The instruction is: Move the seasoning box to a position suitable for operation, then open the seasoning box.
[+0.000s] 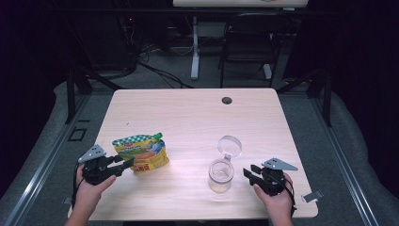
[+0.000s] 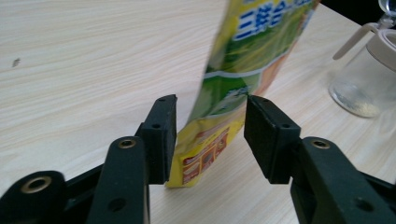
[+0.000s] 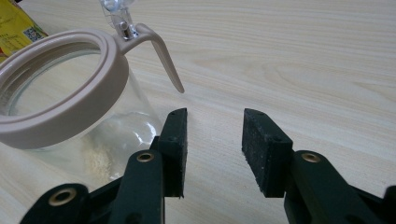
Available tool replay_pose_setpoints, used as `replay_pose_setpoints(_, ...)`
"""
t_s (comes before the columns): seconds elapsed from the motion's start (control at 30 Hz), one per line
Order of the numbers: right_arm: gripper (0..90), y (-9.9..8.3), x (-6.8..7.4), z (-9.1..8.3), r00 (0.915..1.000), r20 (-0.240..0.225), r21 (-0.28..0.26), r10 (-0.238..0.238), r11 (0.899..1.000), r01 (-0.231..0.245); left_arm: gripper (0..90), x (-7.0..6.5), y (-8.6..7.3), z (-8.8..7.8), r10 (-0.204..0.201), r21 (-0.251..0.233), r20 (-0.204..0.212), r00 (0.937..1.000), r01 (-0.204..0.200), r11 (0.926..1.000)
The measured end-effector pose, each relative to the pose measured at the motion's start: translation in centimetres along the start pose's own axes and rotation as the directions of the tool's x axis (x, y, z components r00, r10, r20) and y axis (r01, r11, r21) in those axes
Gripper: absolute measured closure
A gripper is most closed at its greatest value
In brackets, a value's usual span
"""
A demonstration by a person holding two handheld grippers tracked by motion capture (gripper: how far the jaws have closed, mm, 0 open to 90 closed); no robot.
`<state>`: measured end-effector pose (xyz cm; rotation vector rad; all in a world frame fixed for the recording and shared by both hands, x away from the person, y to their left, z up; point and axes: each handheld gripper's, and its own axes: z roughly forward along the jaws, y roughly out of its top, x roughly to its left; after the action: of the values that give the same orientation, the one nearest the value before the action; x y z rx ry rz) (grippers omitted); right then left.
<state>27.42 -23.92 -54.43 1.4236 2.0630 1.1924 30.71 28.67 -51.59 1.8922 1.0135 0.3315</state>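
high view: a pale wooden surface [image 1: 188, 108] carries a yellow-and-green pouch [image 1: 142, 151] at the left, its green cap pointing away from the person, and a clear glass jar [image 1: 221, 175] at the right with its round lid [image 1: 229, 145] swung open behind it. the left tongs [image 1: 126, 164], held in the person's left hand [image 1: 89, 186], reach to the near edge of the pouch; the right tongs [image 1: 248, 174], held in the right hand [image 1: 277, 197], lie just beside the jar without touching it. left gripper view: the left tongs [image 2: 210, 135] stand spread, with the lower corner of the pouch [image 2: 243, 60] between the two black jaws; the left jaw lies close against the pouch and the right jaw meets its edge only at the tip, so the pouch is not pinched. the jar [image 2: 366, 79] shows at the far right. right gripper view: the right tongs [image 3: 214, 149] stand spread with only bare surface [image 3: 303, 60] between them; the jar [image 3: 70, 121], with its beige rim and curved lid latch, stands to the left of the left jaw, a little pale powder lying on its bottom. a corner of the pouch [image 3: 16, 25] shows at the upper left.
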Motion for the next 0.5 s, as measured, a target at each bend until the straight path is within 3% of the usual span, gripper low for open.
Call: replay_pose_setpoints(0.5,61.0,-0.17,-0.2,0.08,0.9998,-0.009,0.001,0.016,1.0,-0.016,66.5,-0.93,0.01,0.03,-0.011,0.018,0.045,0.9989,0.01,0.9998)
